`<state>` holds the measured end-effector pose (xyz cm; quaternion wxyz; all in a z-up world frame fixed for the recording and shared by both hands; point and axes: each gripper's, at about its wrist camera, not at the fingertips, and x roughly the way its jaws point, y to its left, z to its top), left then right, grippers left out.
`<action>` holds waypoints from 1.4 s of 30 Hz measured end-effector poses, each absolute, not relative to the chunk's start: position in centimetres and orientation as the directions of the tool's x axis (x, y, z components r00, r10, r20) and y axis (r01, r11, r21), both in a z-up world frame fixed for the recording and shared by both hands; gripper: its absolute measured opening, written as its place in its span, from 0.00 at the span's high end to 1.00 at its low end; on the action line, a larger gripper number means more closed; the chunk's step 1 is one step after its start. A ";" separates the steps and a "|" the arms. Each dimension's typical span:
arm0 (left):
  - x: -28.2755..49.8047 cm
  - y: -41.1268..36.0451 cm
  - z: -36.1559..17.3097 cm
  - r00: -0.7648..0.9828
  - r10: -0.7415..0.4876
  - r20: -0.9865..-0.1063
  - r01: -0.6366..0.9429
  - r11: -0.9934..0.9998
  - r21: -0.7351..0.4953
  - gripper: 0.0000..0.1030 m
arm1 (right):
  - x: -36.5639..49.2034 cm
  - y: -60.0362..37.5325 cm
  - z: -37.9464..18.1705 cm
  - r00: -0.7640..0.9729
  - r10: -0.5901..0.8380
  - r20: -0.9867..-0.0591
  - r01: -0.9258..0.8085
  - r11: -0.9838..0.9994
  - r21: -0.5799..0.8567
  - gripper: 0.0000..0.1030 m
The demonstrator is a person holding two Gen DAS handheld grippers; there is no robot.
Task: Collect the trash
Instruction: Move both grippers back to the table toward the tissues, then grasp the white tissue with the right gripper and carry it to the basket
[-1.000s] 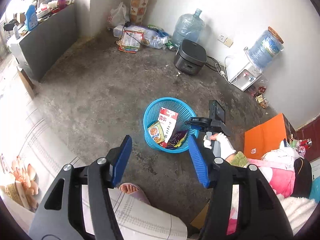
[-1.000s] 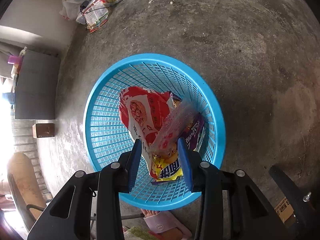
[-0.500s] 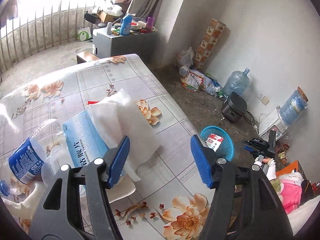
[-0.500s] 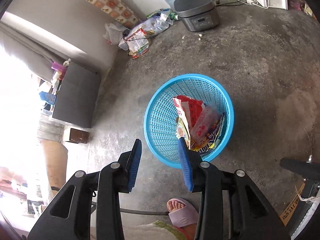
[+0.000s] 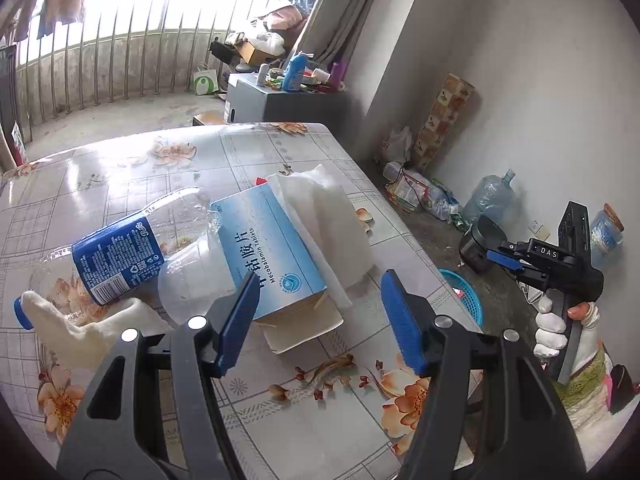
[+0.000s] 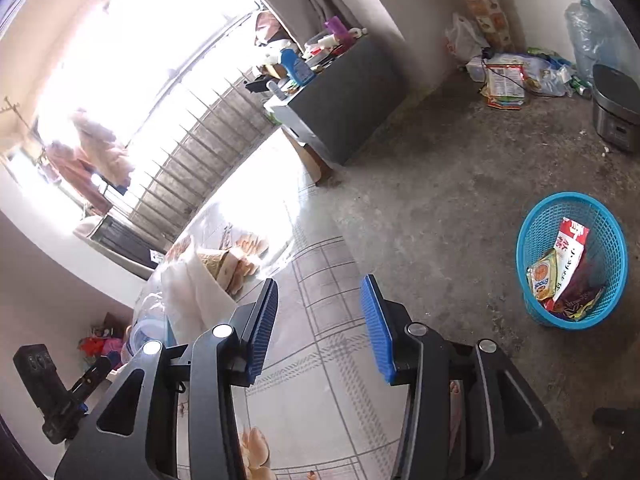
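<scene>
The table [image 5: 120, 168] with its flowered cloth holds the remaining trash: a blue tablet box [image 5: 272, 252] just beyond the left gripper [image 5: 316, 316], long axis running from near-right to far-left, white tissue [image 5: 332, 216] draped at its right, a clear bottle [image 5: 120, 256] lying at its left. The left gripper's jaws stand wide and empty, nearest the box. The right gripper [image 6: 318, 324] holds nothing, its jaws opening. Only the right wrist view shows the wrappers inside the blue basket [image 6: 536, 240] on the floor, far right
</scene>
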<state>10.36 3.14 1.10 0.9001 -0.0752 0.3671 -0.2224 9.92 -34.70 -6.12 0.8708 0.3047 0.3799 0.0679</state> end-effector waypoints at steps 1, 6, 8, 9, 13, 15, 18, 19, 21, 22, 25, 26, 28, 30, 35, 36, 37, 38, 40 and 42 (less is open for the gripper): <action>10.2 3.4 1.1 0.641 -0.448 -0.623 0.338 0.894 -0.295 0.43 | 10.7 -33.2 -5.9 0.687 0.383 -0.617 0.073 0.809 0.584 0.57; 9.7 4.9 0.5 0.660 -0.438 -0.611 0.309 0.899 -0.312 0.43 | 14.2 -26.2 -4.9 0.622 0.469 -0.627 -0.088 0.837 0.540 0.54; 9.8 5.7 0.2 0.676 -0.420 -0.606 0.288 0.907 -0.307 0.43 | 15.6 -24.2 -4.8 0.601 0.487 -0.633 -0.127 0.841 0.526 0.54; 10.0 6.0 0.1 0.681 -0.412 -0.605 0.276 0.910 -0.309 0.43 | 16.3 -23.3 -4.9 0.595 0.485 -0.641 -0.136 0.847 0.514 0.54; 11.3 7.3 -0.8 0.682 -0.390 -0.619 0.227 0.917 -0.328 0.51 | 18.4 -20.8 -5.2 0.577 0.475 -0.665 -0.147 0.860 0.488 0.54; 12.1 7.7 -1.3 0.677 -0.396 -0.621 0.210 0.912 -0.352 0.60 | 19.7 -20.3 -5.5 0.568 0.469 -0.676 -0.142 0.865 0.481 0.54; 13.2 8.0 -2.2 0.669 -0.406 -0.623 0.197 0.905 -0.378 0.71 | 21.0 -19.7 -5.9 0.557 0.462 -0.690 -0.132 0.870 0.476 0.54; 13.4 8.0 -2.3 0.669 -0.404 -0.623 0.193 0.905 -0.379 0.76 | 21.6 -19.6 -6.1 0.551 0.461 -0.696 -0.129 0.870 0.475 0.54; 13.5 8.1 -2.5 0.679 -0.395 -0.619 0.188 0.909 -0.373 0.79 | 22.3 -19.2 -6.5 0.539 0.460 -0.705 -0.128 0.873 0.471 0.58; 13.6 8.1 -2.5 0.678 -0.400 -0.616 0.192 0.906 -0.377 0.81 | 22.4 -19.0 -6.7 0.532 0.462 -0.710 -0.135 0.874 0.468 0.64; 13.5 8.2 -2.5 0.677 -0.415 -0.608 0.199 0.898 -0.392 0.89 | 22.4 -18.5 -6.3 0.529 0.470 -0.707 -0.149 0.871 0.467 0.84; 13.5 8.1 -2.5 0.677 -0.418 -0.606 0.203 0.897 -0.393 0.90 | 22.1 -18.3 -6.1 0.532 0.475 -0.701 -0.156 0.868 0.471 0.91; 13.2 8.0 -2.4 0.679 -0.412 -0.607 0.203 0.901 -0.383 0.92 | 21.9 -17.6 -5.7 0.544 0.475 -0.692 -0.165 0.869 0.466 0.95; 13.1 7.9 -2.4 0.684 -0.410 -0.603 0.206 0.902 -0.379 0.97 | 21.4 -17.6 -4.9 0.562 0.472 -0.680 -0.170 0.870 0.463 0.95; 12.8 7.9 -2.3 0.692 -0.395 -0.605 0.201 0.909 -0.364 1.00 | 19.5 -18.8 -2.3 0.614 0.476 -0.630 -0.185 0.862 0.471 0.95; 12.7 8.1 -2.2 0.693 -0.394 -0.603 0.196 0.909 -0.368 1.00 | 19.1 -19.2 -1.8 0.624 0.475 -0.620 -0.185 0.861 0.474 0.96; 12.7 8.2 -2.2 0.696 -0.393 -0.601 0.194 0.909 -0.369 1.00 | 18.6 -19.5 -1.4 0.633 0.477 -0.610 -0.188 0.859 0.476 0.96; 12.6 8.2 -2.0 0.699 -0.390 -0.599 0.193 0.910 -0.366 1.00 | 18.2 -19.9 -1.0 0.643 0.475 -0.601 -0.187 0.858 0.478 0.96; 12.3 8.4 -1.6 0.709 -0.382 -0.592 0.193 0.913 -0.359 1.00 | 17.5 -20.7 -0.1 0.664 0.467 -0.584 -0.181 0.858 0.481 0.96; 12.1 8.6 -1.0 0.719 -0.375 -0.586 0.194 0.917 -0.348 1.00 | 16.9 -21.9 0.5 0.684 0.456 -0.569 -0.168 0.858 0.485 0.96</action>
